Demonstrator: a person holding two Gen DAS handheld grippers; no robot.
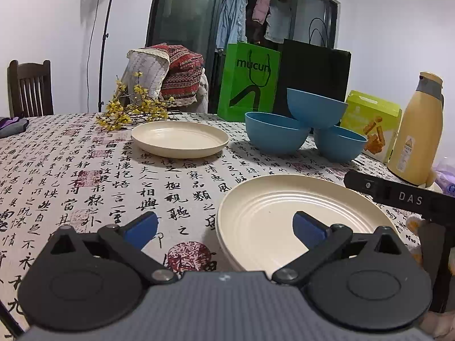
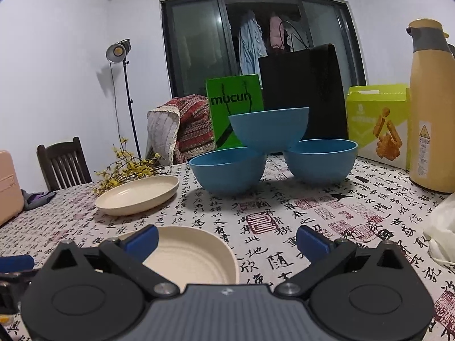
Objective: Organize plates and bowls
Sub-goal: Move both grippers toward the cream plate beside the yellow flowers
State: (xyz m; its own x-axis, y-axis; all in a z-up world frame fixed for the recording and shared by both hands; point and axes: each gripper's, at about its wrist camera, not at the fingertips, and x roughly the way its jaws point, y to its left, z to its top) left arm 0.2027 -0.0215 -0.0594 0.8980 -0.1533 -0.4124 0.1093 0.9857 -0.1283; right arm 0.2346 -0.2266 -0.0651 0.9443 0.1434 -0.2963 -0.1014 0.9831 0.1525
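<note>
Near me lies a stack of cream plates [image 1: 284, 221] [image 2: 193, 258], and a single cream plate [image 1: 179, 138] [image 2: 139, 191] sits farther back on the left. Three blue bowls stand at the back: a left bowl [image 1: 275, 136] [image 2: 227, 170], a right bowl [image 1: 339, 146] [image 2: 320, 160], and a third bowl [image 1: 315, 108] [image 2: 268, 128] resting on both their rims. My left gripper [image 1: 226, 227] hovers open, its right finger over the near stack. My right gripper [image 2: 227, 241] is open and empty, its left finger over the same stack. The right gripper's body [image 1: 398, 196] shows in the left wrist view.
The table [image 1: 85, 176] has a calligraphy-print cloth. At the back stand a green bag [image 1: 248, 82], a black bag [image 1: 312, 71], a green snack box [image 2: 378, 125] and a yellow thermos [image 2: 432, 108]. Yellow flowers [image 1: 130, 110] lie at the far left; chairs stand behind.
</note>
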